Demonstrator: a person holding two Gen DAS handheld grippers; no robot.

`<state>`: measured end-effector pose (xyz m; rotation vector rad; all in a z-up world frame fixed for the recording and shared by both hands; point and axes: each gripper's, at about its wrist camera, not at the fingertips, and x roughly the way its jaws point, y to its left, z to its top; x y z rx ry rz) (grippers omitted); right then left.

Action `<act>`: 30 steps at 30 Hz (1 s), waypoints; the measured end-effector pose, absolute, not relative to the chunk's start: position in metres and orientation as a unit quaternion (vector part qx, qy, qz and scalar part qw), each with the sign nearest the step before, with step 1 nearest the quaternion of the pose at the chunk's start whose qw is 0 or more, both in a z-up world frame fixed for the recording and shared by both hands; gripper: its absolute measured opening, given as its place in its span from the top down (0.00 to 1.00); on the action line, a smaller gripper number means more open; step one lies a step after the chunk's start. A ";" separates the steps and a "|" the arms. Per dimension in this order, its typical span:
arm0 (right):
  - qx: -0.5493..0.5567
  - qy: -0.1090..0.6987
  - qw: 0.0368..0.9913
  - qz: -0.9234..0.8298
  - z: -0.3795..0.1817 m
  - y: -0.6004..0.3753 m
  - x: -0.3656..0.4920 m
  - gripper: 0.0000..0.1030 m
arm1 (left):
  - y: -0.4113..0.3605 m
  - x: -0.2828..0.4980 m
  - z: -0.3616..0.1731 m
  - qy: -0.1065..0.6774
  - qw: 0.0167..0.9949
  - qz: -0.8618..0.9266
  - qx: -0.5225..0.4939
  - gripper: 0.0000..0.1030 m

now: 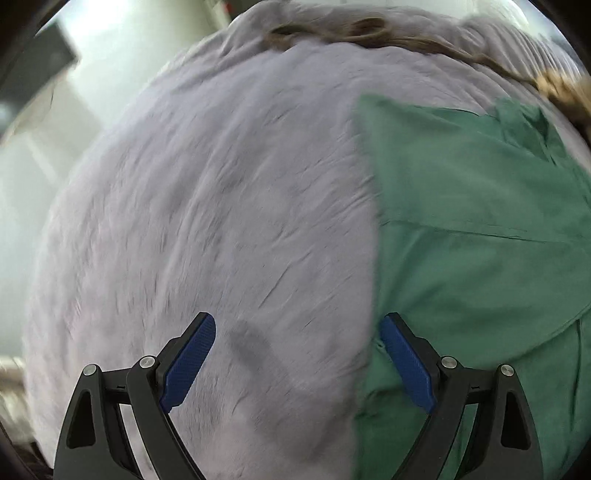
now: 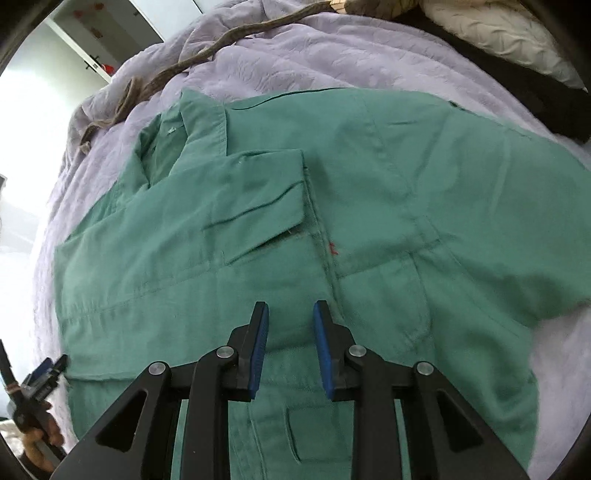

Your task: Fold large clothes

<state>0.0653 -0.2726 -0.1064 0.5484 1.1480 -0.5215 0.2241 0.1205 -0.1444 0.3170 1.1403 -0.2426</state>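
Up close in the left wrist view, the left claw (image 1: 297, 325) hangs wide open over a lilac bedspread (image 1: 207, 206), gripping nothing. Its right finger sits just at the edge of a green garment (image 1: 480, 229), which fills the right side of this blurred picture. A brown cord (image 1: 369, 33) lies across the far end of the bed.

Over in the right wrist view, the green garment (image 2: 258, 229) lies spread flat on the bedspread (image 2: 295, 51), collar towards the far left, a folded sleeve across its chest. The right claw (image 2: 290, 314) hovers above its middle seam, jaws partly open with no cloth pinched between the pads. A cream pillow (image 2: 498, 33) rests at the far right.
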 end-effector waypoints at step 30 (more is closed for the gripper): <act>0.417 0.490 0.719 -0.265 -0.078 -0.195 -0.082 0.22 | 0.061 0.114 -0.100 0.584 0.752 -0.252 0.173 0.10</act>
